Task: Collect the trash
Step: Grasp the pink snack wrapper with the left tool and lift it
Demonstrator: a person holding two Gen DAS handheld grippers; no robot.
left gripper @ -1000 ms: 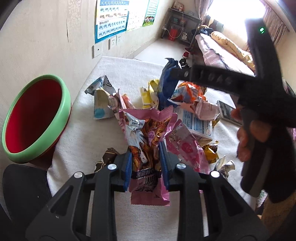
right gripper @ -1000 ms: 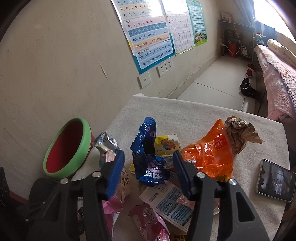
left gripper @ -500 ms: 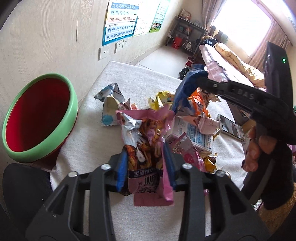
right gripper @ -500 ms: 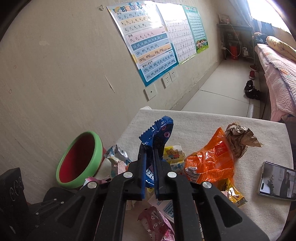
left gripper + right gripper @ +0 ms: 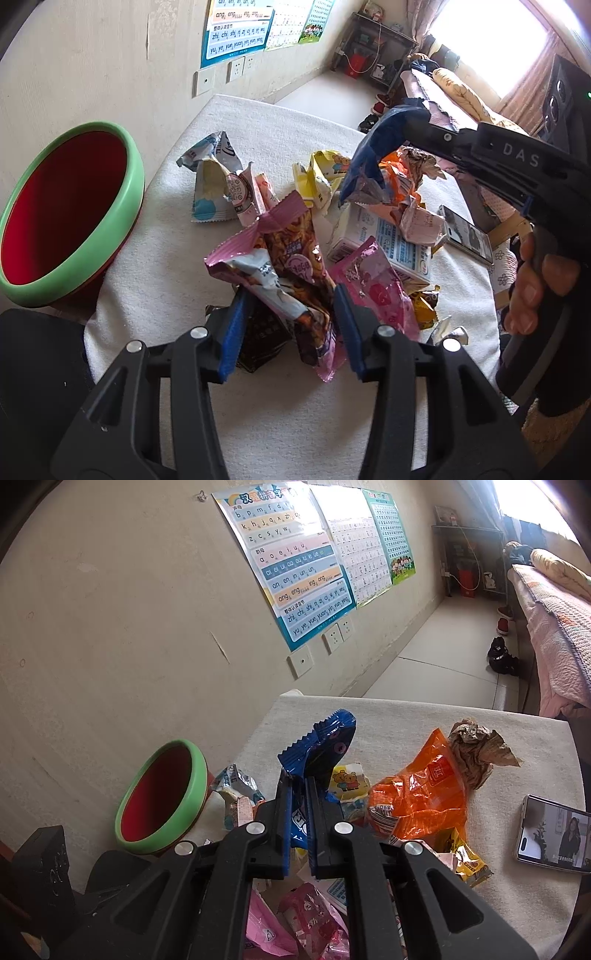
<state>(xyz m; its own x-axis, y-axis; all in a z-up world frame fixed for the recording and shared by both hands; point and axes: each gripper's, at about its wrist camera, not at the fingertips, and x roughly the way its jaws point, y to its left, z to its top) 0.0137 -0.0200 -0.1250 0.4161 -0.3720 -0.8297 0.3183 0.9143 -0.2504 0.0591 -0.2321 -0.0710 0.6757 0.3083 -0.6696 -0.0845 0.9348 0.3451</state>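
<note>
My left gripper (image 5: 286, 321) is shut on a pink and brown snack wrapper (image 5: 291, 266) and holds it up above the white-clothed table (image 5: 155, 266). My right gripper (image 5: 297, 805) is shut on a blue Oreo wrapper (image 5: 325, 746), lifted off the pile; it also shows in the left wrist view (image 5: 376, 147). A red bin with a green rim (image 5: 66, 206) stands left of the table, also in the right wrist view (image 5: 162, 797). More wrappers lie on the table: an orange bag (image 5: 421, 797), a pink wrapper (image 5: 373, 288), a yellow bear wrapper (image 5: 325, 173).
A phone (image 5: 554, 834) lies at the table's right edge. A crumpled brown paper (image 5: 476, 749) sits behind the orange bag. A white carton (image 5: 384, 240) lies mid-table. A wall with posters runs along the left; a bed stands at the far right.
My right gripper has shut on the blue wrapper and lifted it. My left gripper has raised the pink and brown wrapper off the table.
</note>
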